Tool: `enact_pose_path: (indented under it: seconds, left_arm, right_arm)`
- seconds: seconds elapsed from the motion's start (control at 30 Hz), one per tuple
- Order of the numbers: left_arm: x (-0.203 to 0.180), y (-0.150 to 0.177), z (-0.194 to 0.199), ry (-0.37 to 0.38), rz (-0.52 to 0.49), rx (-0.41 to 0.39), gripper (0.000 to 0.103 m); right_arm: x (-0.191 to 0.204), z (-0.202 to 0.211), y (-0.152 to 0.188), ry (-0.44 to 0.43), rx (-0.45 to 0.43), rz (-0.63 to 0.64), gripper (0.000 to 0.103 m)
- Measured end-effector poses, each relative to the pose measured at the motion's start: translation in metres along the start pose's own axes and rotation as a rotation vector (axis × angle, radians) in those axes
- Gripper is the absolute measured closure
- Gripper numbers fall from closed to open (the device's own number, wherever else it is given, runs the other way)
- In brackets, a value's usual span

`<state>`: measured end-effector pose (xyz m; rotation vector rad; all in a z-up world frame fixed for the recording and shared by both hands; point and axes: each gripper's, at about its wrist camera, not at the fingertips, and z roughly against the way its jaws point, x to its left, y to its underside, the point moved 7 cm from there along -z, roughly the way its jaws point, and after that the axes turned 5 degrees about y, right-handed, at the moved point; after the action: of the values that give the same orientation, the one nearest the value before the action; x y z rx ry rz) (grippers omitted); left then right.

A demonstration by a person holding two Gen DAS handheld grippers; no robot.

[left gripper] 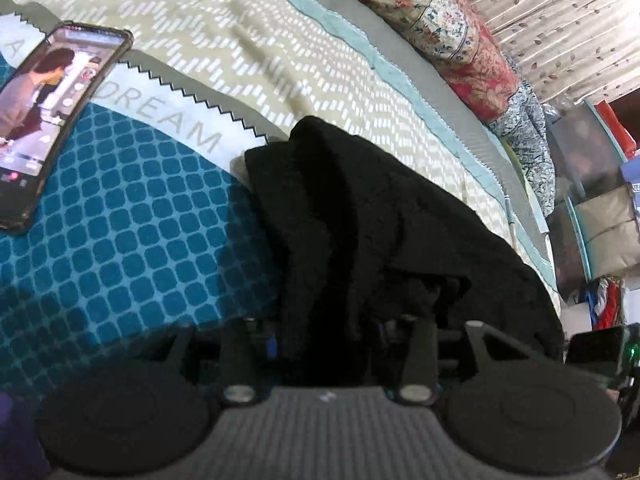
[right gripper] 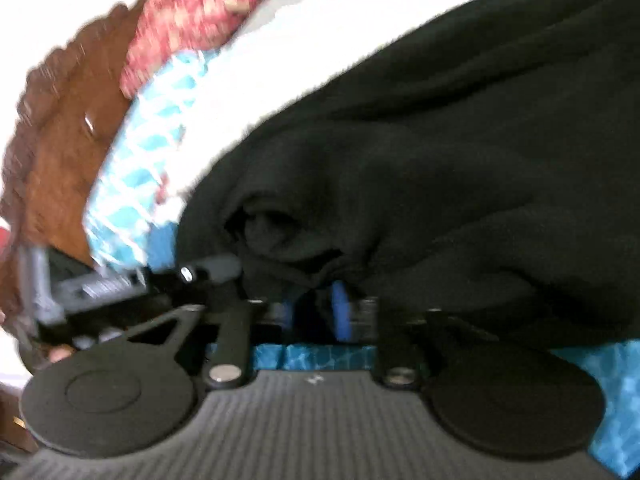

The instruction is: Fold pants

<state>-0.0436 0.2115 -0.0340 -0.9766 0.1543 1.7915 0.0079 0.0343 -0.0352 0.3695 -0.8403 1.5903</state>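
The left gripper (left gripper: pixel 320 344) sits low against the near edge of the black pants (left gripper: pixel 360 216), its fingers half buried in the dark cloth, so whether its pads press the fabric or stand loose around it cannot be told. The right gripper (right gripper: pixel 316 312) is likewise pushed into a bunched fold of the pants (right gripper: pixel 440 152); blue fingertips (right gripper: pixel 340 308) show just under the gathered cloth with fabric between them, but the blur hides whether they pinch it.

The pants lie in a folded, rumpled heap on a bed. Their near part rests on a teal mat with a rounded-square grid (left gripper: pixel 132 216), and their far part reaches onto a beige bedspread with white dashes (left gripper: pixel 240 40). The mat has a white band with grey letters reading "DREAM" (left gripper: pixel 168 114) and a zigzag edge.

A smartphone (left gripper: pixel 52 108) in a dark case lies on the mat, well left of the pants, its screen lit. Floral pillows (left gripper: pixel 452 44) line the far side of the bed, before a leaf-patterned curtain (left gripper: pixel 560 20).
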Motion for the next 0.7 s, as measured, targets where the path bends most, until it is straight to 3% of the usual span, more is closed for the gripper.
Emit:
enact_pose_path:
  seconds: [0.07,0.17,0.27,0.37,0.47,0.6,0.67,0.7]
  left_arm:
    - [-0.003,-0.001,0.01,0.0,-0.006,-0.006,0.051]
    - [-0.009,-0.01,0.037,-0.057,-0.038,-0.071,0.049]
    - [-0.022,-0.021,0.061,-0.063,-0.052,-0.151,0.049]
    - [-0.056,-0.025,0.054,-0.032,-0.127,-0.152,0.049]
    - [-0.101,-0.017,0.015,0.023,-0.23,-0.063,0.045]
    - [-0.155,0.005,-0.058,0.065,-0.34,0.077,0.045]
    - [-0.172,0.023,-0.095,0.062,-0.361,0.154,0.045]
    - [-0.177,0.033,-0.107,0.061,-0.368,0.186,0.045]
  right_arm:
    - [-0.01,0.026,-0.007,0.01,-0.101,0.001,0.062]
    - [-0.044,0.074,-0.015,0.089,-0.26,-0.051,0.062]
    - [-0.095,0.127,-0.025,0.196,-0.448,-0.2,0.062]
    - [-0.148,0.177,-0.025,0.327,-0.615,-0.345,0.062]
    - [-0.179,0.187,-0.031,0.454,-0.66,-0.439,0.062]
    - [-0.209,0.18,-0.048,0.429,-0.638,-0.526,0.066]
    - [-0.228,0.18,-0.049,0.4,-0.6,-0.542,0.095]
    - [-0.237,0.185,-0.046,0.389,-0.579,-0.547,0.097]
